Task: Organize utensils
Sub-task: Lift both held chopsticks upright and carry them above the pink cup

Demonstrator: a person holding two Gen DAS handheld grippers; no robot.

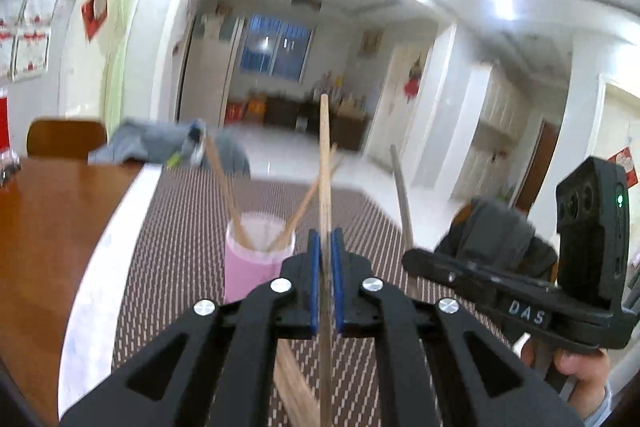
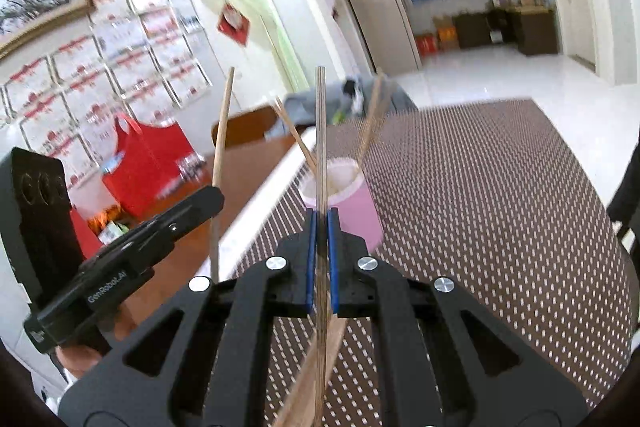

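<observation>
My left gripper (image 1: 325, 239) is shut on a light wooden chopstick (image 1: 325, 155) that stands upright between its blue pads. Just ahead and to the left, a pink cup (image 1: 256, 263) on the patterned mat holds several chopsticks leaning outward. In the right wrist view my right gripper (image 2: 321, 215) is shut on another chopstick (image 2: 320, 131), also upright, with the pink cup (image 2: 352, 207) directly behind it. Each gripper shows in the other's view: the right gripper (image 1: 409, 255) with its darker stick (image 1: 401, 187), the left gripper (image 2: 214, 201) with its stick (image 2: 222, 131). More chopsticks (image 2: 324, 355) lie on the mat below.
A brown dotted mat (image 2: 480, 211) covers the wooden table (image 1: 48, 227). A red bag (image 2: 148, 155) and small items stand at the table's far left. A chair back (image 1: 66, 137) and grey clothing (image 1: 152, 143) sit beyond the far edge. A hand (image 1: 580, 371) holds the right gripper.
</observation>
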